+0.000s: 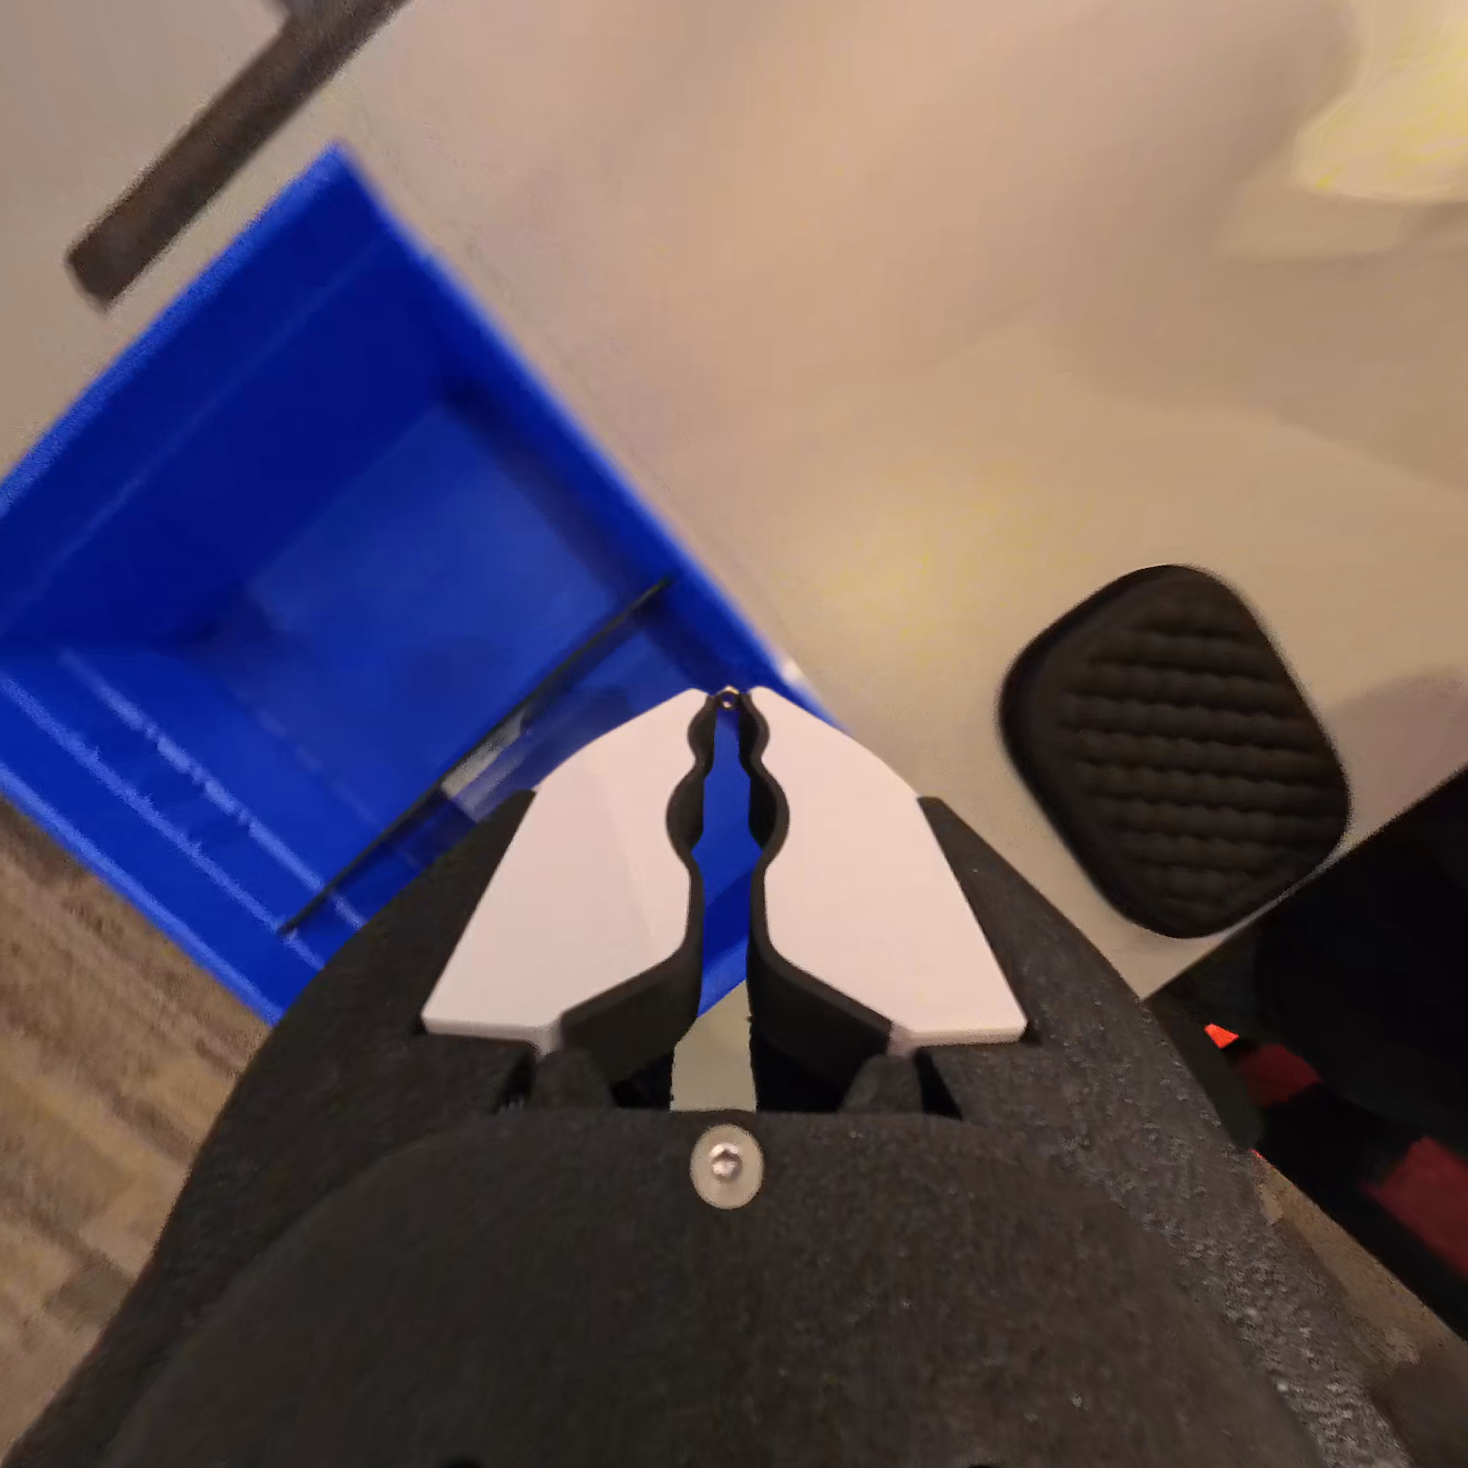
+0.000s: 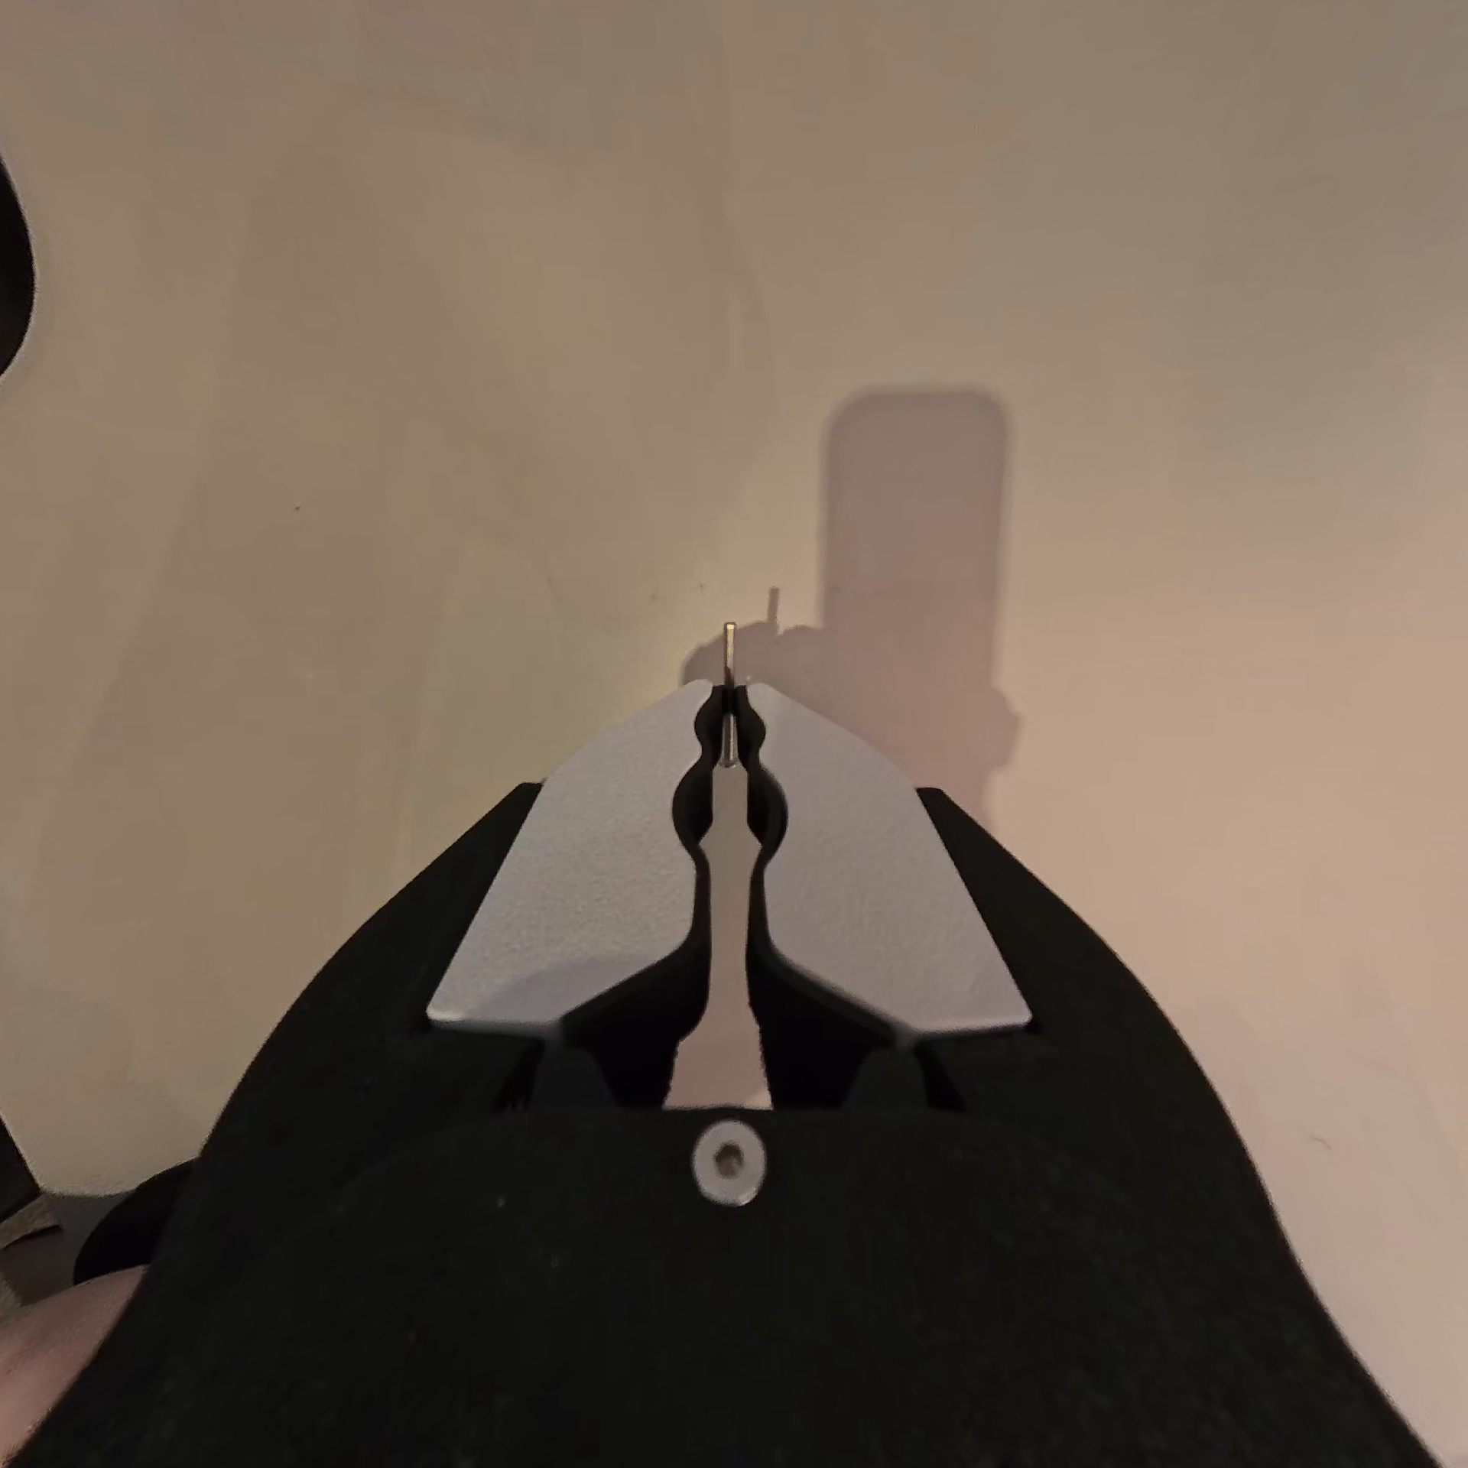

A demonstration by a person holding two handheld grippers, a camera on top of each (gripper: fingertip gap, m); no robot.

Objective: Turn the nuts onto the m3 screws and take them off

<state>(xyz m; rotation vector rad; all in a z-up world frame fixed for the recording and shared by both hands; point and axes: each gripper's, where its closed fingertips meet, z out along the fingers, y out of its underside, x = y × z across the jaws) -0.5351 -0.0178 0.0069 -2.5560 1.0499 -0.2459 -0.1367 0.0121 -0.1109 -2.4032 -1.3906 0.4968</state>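
Note:
In the left wrist view my left gripper [image 1: 727, 699] is shut on a tiny metal ring [image 1: 726, 698], pinched at the very fingertips. It hangs over the near right corner of a blue plastic bin [image 1: 318, 556]. A thin black strip [image 1: 477, 755] lies slanted inside the bin. In the right wrist view my right gripper [image 2: 729, 691] is shut on a thin metal pin [image 2: 728, 651]. The pin sticks out forward past the fingertips above a pale tabletop [image 2: 477, 397]. The pin's rear end shows between the pads.
A black padded armrest [image 1: 1176, 747] lies to the right of the bin. A dark flat bar [image 1: 222, 151] lies at the far left on the pale surface. Carpet floor [image 1: 95, 1072] shows at the lower left. A dark chair part with red marks [image 1: 1350, 1072] is at the right. About 40 cm separates my left fingertips from my right. My left gripper is the nearer one to the dark flat bar [image 1: 222, 151]: about 35 cm, against 50 cm.

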